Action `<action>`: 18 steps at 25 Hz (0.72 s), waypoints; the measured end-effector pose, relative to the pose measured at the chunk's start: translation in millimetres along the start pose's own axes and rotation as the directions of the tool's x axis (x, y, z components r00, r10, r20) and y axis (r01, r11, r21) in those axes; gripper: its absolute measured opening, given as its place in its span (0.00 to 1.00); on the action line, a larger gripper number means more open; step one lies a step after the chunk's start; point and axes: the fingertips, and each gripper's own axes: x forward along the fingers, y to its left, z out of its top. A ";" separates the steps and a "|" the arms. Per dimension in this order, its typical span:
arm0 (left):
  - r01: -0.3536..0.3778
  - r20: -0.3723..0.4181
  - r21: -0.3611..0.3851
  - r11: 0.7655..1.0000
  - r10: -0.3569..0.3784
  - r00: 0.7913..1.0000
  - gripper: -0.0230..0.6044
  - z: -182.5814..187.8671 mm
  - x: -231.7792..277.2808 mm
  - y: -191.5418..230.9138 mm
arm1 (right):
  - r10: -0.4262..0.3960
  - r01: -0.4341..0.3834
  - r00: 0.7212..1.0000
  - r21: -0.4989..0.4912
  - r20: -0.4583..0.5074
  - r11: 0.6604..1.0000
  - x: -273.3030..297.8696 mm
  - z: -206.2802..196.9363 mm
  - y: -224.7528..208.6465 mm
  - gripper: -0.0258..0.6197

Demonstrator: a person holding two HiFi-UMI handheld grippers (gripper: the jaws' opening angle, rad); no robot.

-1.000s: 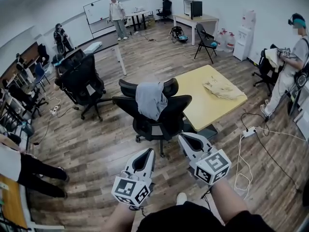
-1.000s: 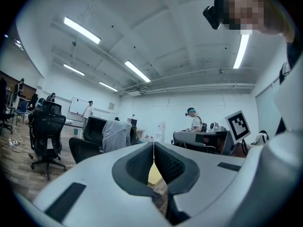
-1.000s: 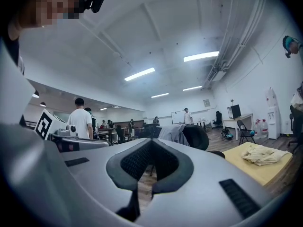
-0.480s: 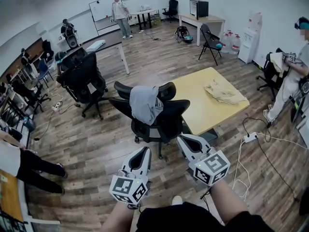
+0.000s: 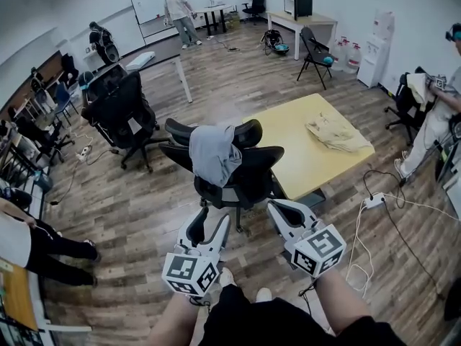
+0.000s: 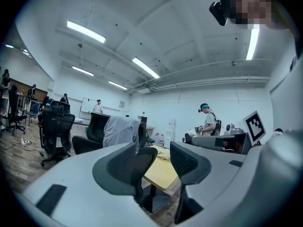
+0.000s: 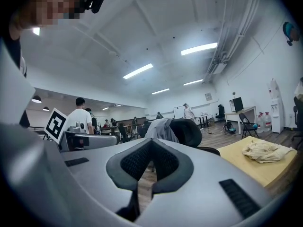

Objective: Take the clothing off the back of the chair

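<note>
Wooden flooring [image 5: 144, 207] is stretching across this busy room, and nearest to me the person is holding both tools out low and roughly level. The left gripper [image 5: 209, 220] has just been opening its jaws, which are standing apart with nothing between them. The right gripper [image 5: 279, 207] is showing its jaws pressed together, empty.

Ahead of them at twelve o'clock, near but not touching, the black chair [image 5: 252, 175] is standing. The grey clothing [image 5: 212, 153] is hanging over the top of its back, towards the eleven o'clock side. Its long axis is running up and down, from the fold at the headrest to a loose hem pointing at the floor.

I'd say the approach is under way and nothing is being grasped yet. The next move is calling for the open left gripper to reach the cloth, close on a fold near the top and lift it clear of the headrest. Beyond the chair, at about two o'clock, a yellow worktop [image 5: 288, 132] is carrying a pale garment [image 5: 335, 132].
</note>
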 end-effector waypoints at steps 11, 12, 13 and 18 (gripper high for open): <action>-0.039 -0.018 0.042 0.998 0.040 0.999 0.65 4.1 56.9 60.8 | -0.078 0.078 0.997 0.008 0.015 0.997 36.2 1.4 -28.4 0.06; -0.044 -0.024 0.048 0.998 0.045 0.999 0.66 3.7 62.8 66.2 | -0.083 0.083 0.996 0.011 0.016 0.997 39.9 1.0 -31.2 0.06; -0.048 -0.033 0.055 0.997 0.050 0.998 0.67 2.6 68.7 71.2 | -0.087 0.087 0.996 0.015 0.015 0.996 43.8 0.4 -33.8 0.06; -0.057 -0.078 0.073 0.996 0.063 0.995 0.68 -5.3 90.8 91.4 | -0.103 0.102 0.995 0.029 0.008 0.994 56.5 -2.4 -40.4 0.06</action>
